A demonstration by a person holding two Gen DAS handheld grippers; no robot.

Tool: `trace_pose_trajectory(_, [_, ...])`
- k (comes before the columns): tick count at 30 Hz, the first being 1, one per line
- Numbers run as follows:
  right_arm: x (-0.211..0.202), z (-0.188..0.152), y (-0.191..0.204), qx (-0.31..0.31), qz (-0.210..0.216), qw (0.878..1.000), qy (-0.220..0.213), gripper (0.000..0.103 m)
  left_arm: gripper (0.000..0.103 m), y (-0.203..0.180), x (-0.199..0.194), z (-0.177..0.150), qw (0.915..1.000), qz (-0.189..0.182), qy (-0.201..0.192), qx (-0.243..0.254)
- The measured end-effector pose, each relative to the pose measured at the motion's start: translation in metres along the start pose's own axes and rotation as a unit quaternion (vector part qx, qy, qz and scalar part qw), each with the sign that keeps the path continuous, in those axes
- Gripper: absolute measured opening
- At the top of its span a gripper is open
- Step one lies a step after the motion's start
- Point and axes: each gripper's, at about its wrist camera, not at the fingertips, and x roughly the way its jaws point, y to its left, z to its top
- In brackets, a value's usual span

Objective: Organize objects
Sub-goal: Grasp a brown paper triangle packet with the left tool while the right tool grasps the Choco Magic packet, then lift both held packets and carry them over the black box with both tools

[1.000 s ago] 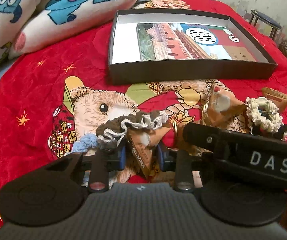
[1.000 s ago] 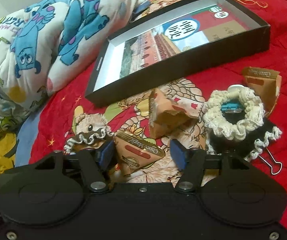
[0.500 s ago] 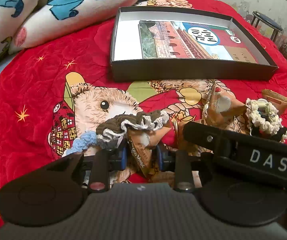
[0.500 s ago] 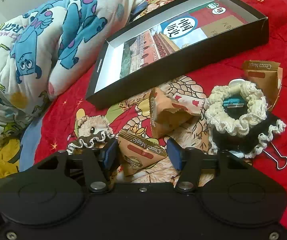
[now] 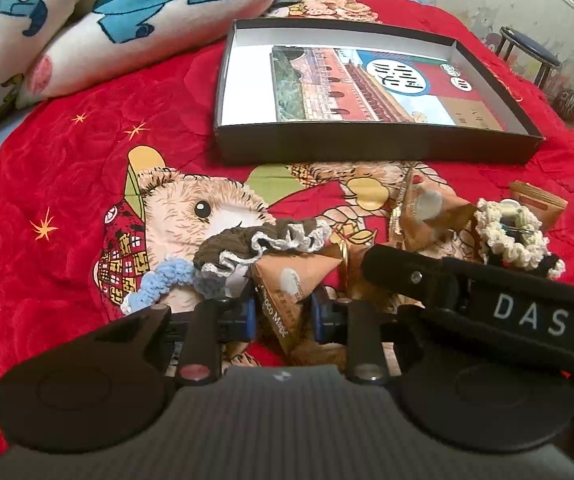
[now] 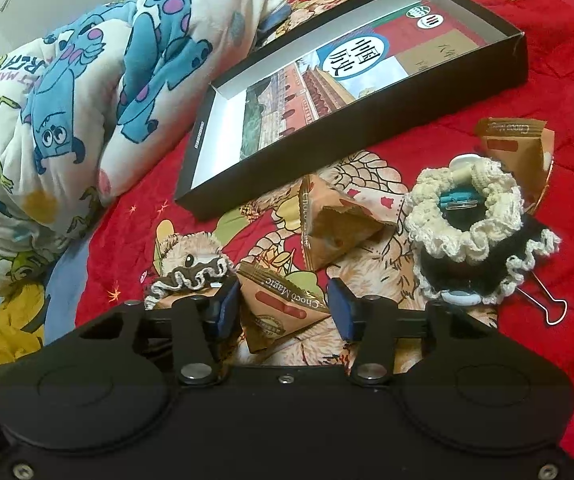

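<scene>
Left tool (image 5: 281, 312) and right tool (image 6: 285, 306), each closing around the same crinkled, pyramid-shaped Choco Magic packet (image 6: 277, 306) lying on the quilted red bed cover (image 5: 67, 168); whether the pads already press it cannot be told. Beside it, a frilled brown crochet scrunchie (image 5: 263, 240); beyond, a shallow black cardboard box (image 5: 367, 148).

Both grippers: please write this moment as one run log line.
left gripper: closing around brown triangular Choco Magic snack packet | right gripper: closing around same packet
</scene>
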Motion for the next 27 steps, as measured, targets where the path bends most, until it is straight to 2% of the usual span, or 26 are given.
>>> trace_pose_trajectory(15, [-0.014, -0.003, 0.003, 0.0, 0.009, 1.0, -0.006, 0.046, 0.029, -0.01, -0.011, -0.002, 0.9998, 0.001, -0.013, 0.015])
trace_pose_trajectory(27, [-0.046, -0.014, 0.009, -0.002, 0.02, 1.0, -0.022, 0.046, 0.029, -0.015, -0.045, -0.016, 0.9985, -0.014, -0.049, 0.021])
